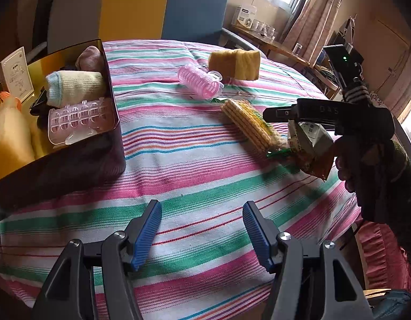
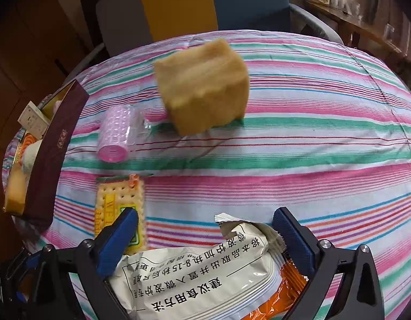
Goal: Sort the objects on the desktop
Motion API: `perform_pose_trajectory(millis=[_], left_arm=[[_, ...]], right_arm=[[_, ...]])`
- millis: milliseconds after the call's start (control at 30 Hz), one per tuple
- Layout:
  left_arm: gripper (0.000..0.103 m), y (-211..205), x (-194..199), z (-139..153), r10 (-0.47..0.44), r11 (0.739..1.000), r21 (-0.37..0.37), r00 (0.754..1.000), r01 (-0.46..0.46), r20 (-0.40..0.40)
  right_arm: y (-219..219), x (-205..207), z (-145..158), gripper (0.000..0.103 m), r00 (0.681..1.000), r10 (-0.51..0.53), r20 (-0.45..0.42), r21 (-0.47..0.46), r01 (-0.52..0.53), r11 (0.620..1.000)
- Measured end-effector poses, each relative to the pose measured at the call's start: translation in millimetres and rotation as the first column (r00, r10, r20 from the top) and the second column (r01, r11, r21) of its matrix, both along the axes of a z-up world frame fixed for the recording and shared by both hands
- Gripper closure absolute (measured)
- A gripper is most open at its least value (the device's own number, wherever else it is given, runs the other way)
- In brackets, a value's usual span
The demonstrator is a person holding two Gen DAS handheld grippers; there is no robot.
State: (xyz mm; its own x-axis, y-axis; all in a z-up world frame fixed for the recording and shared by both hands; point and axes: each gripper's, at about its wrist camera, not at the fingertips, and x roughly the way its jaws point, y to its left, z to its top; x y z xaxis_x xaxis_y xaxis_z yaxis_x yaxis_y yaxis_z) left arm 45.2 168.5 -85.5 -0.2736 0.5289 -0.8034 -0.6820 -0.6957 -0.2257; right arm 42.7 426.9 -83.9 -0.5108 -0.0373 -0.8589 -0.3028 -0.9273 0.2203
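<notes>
Snack packet, white with printed text and an orange underside, sits low in the centre of the right wrist view between the fingers of the right gripper. Those fingers stand either side of it, spread wide, and I cannot tell whether they press it or only bracket it. In the left wrist view the same packet hangs crumpled under that gripper at the right edge of the frame, so it looks loosely held at best.

The risk is a slip: the foil is slick and puffy, and the fingers seem to meet only its torn top edge. A quick swing could drop it or tear it further. The cracker pack lies just beside the left finger and could be dragged along.

The left gripper is released, its blue fingers apart and empty above bare striped cloth at the bottom of the frame.

Further out, a pink hair roller and a yellow sponge block lie close together in the upper middle. The box in the upper left is already crowded with rolled socks and a pink plastic tray, so little room is left inside. The surface falls away at the right, near the held packet. The centre of the cloth is open for moving.
</notes>
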Motion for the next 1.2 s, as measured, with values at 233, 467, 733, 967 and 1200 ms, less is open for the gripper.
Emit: perform_pose_trajectory(millis=[233,467,733,967,1200], left_arm=[[0.039,-4.1,0.0,-0.1,0.015,1.000,0.001,1.000,-0.015,0.008],[0.039,-2.7,0.3,-0.5,0.018,1.000,-0.002,1.000,-0.018,0.001],[0.039,-2.5,1.7,-0.9,0.012,1.000,-0.008,1.000,-0.012,-0.006],[0.038,-0.1,2.4,-1.7,0.008,1.000,-0.015,1.000,-0.008,-0.015],[0.038,0.4,3.1,-1.8,0.001,1.000,-0.020,1.000,-0.002,-0.025]], right_arm=[[17.5,55.0,15.5,0.001,0.982,-0.158,-0.101,-0.130,0.144,0.981],[37.0,112.2,35.6,0.001,0.951,-0.268,-0.157,-0.133,0.249,0.959],[-30.6,101.4,54.3,0.001,0.973,0.067,-0.219,-0.217,-0.116,0.969],[-74.6,89.2,36.0,0.001,0.944,0.289,-0.161,-0.290,-0.325,0.900],[-7.0,91.2,22.6,0.001,0.986,-0.049,-0.161,-0.261,0.005,0.965]])
